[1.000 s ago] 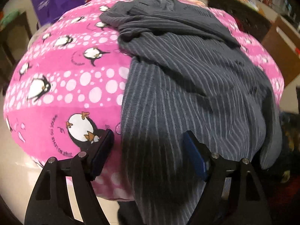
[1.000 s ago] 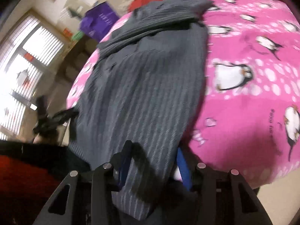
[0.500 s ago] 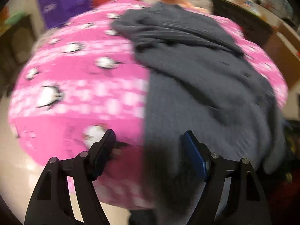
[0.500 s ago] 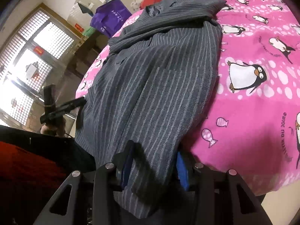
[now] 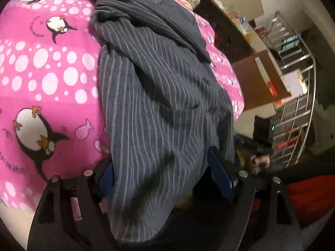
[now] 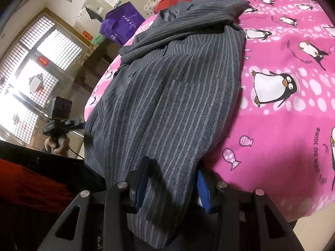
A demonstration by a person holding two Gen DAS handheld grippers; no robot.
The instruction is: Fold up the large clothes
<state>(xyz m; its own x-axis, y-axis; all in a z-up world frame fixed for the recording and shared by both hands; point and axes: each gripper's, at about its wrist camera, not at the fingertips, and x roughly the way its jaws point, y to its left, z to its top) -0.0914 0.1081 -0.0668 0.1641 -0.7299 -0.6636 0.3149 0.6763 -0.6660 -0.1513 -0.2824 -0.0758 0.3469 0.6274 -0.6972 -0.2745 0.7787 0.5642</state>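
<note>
Left gripper (image 5: 161, 173) has its jaws opening, the grey striped jacket (image 5: 159, 87) draped between them and running toward twelve o'clock over the pink penguin blanket (image 5: 48, 77). Right gripper (image 6: 170, 183) pinches the jacket's (image 6: 175, 96) hem at six o'clock, blanket (image 6: 289, 113) at three o'clock.

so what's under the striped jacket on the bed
The striped jacket lies on a pink penguin blanket, which shows all around it. Anything else beneath the jacket is covered.
</note>
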